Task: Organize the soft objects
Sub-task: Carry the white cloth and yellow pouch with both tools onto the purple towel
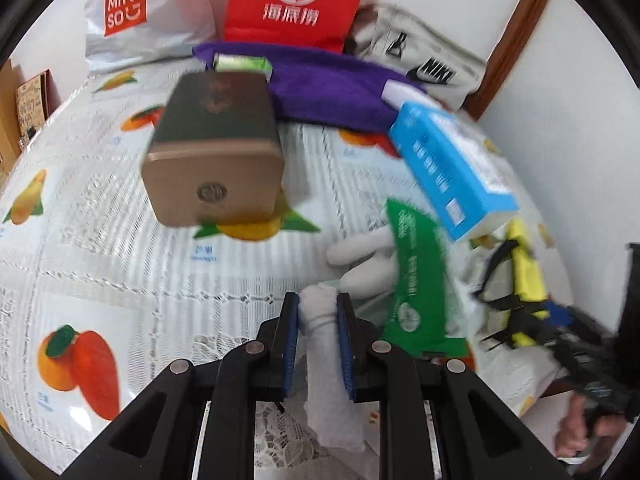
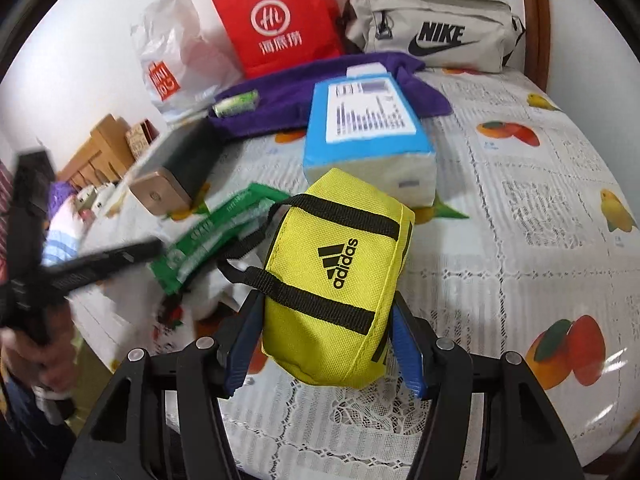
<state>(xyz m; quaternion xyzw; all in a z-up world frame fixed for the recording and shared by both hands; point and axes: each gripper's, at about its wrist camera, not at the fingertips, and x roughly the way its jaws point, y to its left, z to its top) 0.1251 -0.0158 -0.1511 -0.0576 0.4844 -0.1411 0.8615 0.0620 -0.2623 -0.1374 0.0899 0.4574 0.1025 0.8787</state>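
- Left gripper is pinching a white rolled cloth between its blue pads, jaws narrow; the cloth's tail is hanging down below the fingers (what kind of cloth, cannot tell).
- Right gripper is clamping a yellow Adidas pouch with black straps, jaws at a middling width, pads pressing both sides; the pouch is sitting lifted over the fruit-print tablecloth.
- A green flat packet is lying just right of the left gripper, overlapping a white stuffed item (blurred, cannot tell more).
- A blue tissue box is standing just behind the pouch, printed label facing the camera.
- A dark green box with a gold end is lying on its side, left of the tissue box, gold end facing the left wrist camera.
- A purple cloth is spreading along the back of the table, a small green-and-white tube resting on it.
- Against the wall: a red paper bag, a white Miniso plastic bag to its left, a grey Nike waist bag to its right.
- In the left wrist view, the person's hand is gripping the right tool's handle at the right edge (heavily blurred).
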